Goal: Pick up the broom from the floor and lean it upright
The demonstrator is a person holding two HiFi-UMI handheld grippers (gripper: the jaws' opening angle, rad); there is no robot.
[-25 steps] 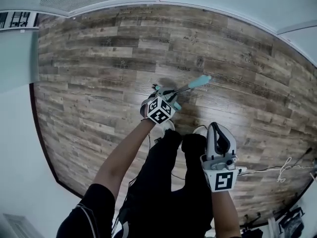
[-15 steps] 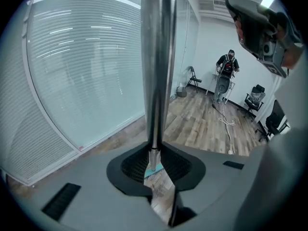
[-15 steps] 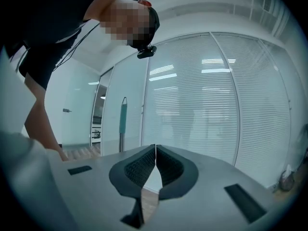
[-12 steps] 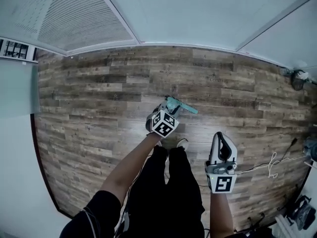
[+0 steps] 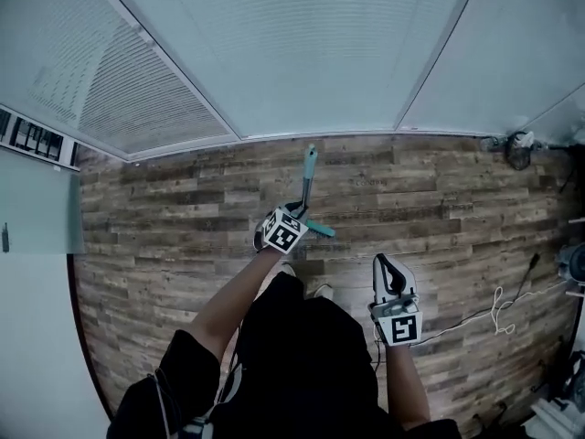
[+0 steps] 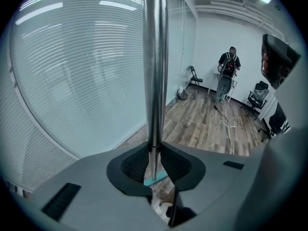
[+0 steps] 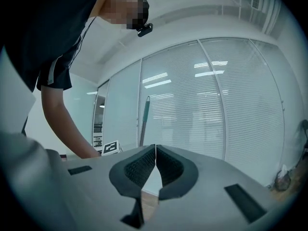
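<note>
The broom has a metal pole (image 6: 155, 76), a teal grip (image 5: 310, 163) at its top and a teal head (image 5: 320, 229) low by the floor. It stands nearly upright in front of the glass wall. My left gripper (image 5: 298, 210) is shut on the pole, which runs straight up between the pads (image 6: 154, 150); the teal head (image 6: 156, 178) shows below them. My right gripper (image 5: 385, 262) hangs to the right, apart from the broom, its jaws (image 7: 155, 148) shut with nothing between them. From there the broom's handle (image 7: 143, 119) rises beside the left gripper's marker cube (image 7: 110, 147).
A glass wall with blinds (image 5: 302, 53) runs along the far edge of the wooden floor (image 5: 164, 236). A white cable (image 5: 498, 309) lies on the floor at the right. Far down the room stand a person (image 6: 229, 73) and a folding chair (image 6: 194, 76).
Both grippers have risen. The broom, held low and slanted over the floor before, now stands nearly upright in the left gripper, and the head view has tipped up toward the glass wall.
</note>
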